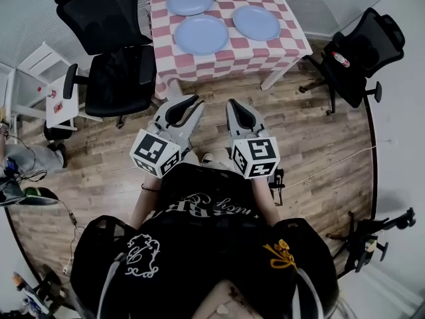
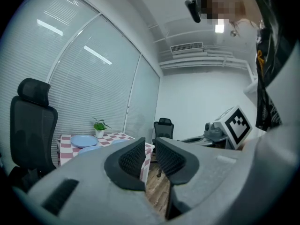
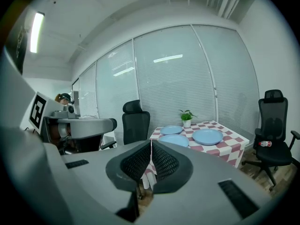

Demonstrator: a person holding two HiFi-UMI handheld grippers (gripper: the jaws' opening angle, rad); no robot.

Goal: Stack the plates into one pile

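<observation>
Pointing toward the table, the grey hand-held left gripper and right gripper are hovering clenched over the wooden plank floor (nothing is sitting between either pair of jaws). Beyond them, three pale-blue round plates are lying apart, unstacked, on the red-and-white checked table.

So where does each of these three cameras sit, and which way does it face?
Head view: on the person's head, looking steeply down past their black shirt, left tongs and right tongs to the checked table with three blue plates.
Left gripper view: rides on the left tongs, looking along them towards the table; the shirt shows at right.
Right gripper view: rides on the right tongs, facing the table; the left tongs show at left.
Shared: all three see the table and plates.
</observation>
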